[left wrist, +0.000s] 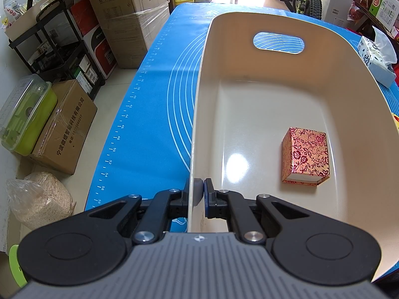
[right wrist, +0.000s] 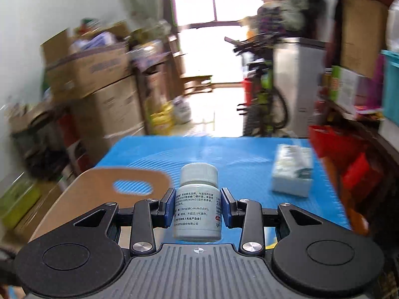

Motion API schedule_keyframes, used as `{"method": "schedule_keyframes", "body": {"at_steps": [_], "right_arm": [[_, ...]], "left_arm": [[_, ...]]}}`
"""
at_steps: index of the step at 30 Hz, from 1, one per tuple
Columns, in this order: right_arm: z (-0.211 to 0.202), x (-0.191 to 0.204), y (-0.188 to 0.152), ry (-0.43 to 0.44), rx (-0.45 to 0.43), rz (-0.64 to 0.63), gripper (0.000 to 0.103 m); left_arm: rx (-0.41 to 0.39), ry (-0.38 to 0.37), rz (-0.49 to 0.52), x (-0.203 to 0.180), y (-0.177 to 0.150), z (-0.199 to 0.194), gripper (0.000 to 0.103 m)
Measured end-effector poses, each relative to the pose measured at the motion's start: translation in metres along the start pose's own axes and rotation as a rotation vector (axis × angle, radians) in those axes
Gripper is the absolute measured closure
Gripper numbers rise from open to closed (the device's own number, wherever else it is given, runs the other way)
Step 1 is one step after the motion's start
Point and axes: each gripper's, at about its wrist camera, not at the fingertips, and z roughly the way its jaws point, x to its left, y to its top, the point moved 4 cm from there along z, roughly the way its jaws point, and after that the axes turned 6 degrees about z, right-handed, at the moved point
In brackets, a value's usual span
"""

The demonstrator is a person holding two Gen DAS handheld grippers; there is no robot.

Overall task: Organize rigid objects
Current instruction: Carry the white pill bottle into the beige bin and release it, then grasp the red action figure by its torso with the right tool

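Note:
A cream plastic bin with a handle slot stands on the blue mat. A red and gold floral box lies on its floor at the right. My left gripper is shut on the bin's near left wall, one finger outside and one inside. In the right wrist view my right gripper is shut on a white pill bottle with a white cap, held upright above the mat. The bin's handle end sits below and to the left of it.
A tissue pack lies on the mat to the right of the bin; it also shows in the right wrist view. Cardboard boxes, a green container and a black cart stand on the floor to the left.

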Motion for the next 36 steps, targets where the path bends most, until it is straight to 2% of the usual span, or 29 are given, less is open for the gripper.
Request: {"method": "schedule_keyframes", "body": {"at_steps": [4, 10, 17, 19, 22, 24, 26, 30, 33, 36], "right_arm": [[0.005, 0.040, -0.012, 0.071, 0.057, -0.064, 0.058], [0.018, 0.087, -0.045, 0.125, 0.170, -0.176, 0.058], [0.035, 0.107, -0.083, 0.124, 0.344, -0.293, 0.058], [0.035, 0.111, -0.089, 0.115, 0.355, -0.349, 0.058], [0.035, 0.115, -0.097, 0.132, 0.391, -0.367, 0.059], [0.034, 0.117, -0.100, 0.127, 0.397, -0.388, 0.058], [0.034, 0.118, -0.098, 0.121, 0.393, -0.393, 0.053], [0.024, 0.112, -0.087, 0.144, 0.382, -0.351, 0.049], [0.014, 0.104, -0.073, 0.150, 0.343, -0.314, 0.035], [0.004, 0.091, -0.056, 0.145, 0.303, -0.257, 0.035]], "left_arm": [[-0.001, 0.001, 0.005, 0.000, 0.000, -0.001, 0.093], [-0.001, 0.000, 0.006, -0.001, 0.001, -0.001, 0.093], [-0.003, -0.003, 0.006, -0.001, 0.001, -0.002, 0.094], [-0.004, -0.002, 0.007, -0.001, 0.001, -0.002, 0.094], [-0.002, -0.002, 0.007, -0.001, 0.002, -0.001, 0.094], [-0.002, -0.002, 0.008, -0.002, 0.002, -0.001, 0.094], [-0.002, -0.002, 0.008, -0.001, 0.002, -0.001, 0.094], [-0.004, -0.003, 0.008, -0.001, 0.002, -0.002, 0.094], [-0.001, -0.007, 0.004, -0.001, 0.002, -0.001, 0.094], [-0.002, -0.005, 0.007, -0.001, 0.001, -0.001, 0.094]]}}
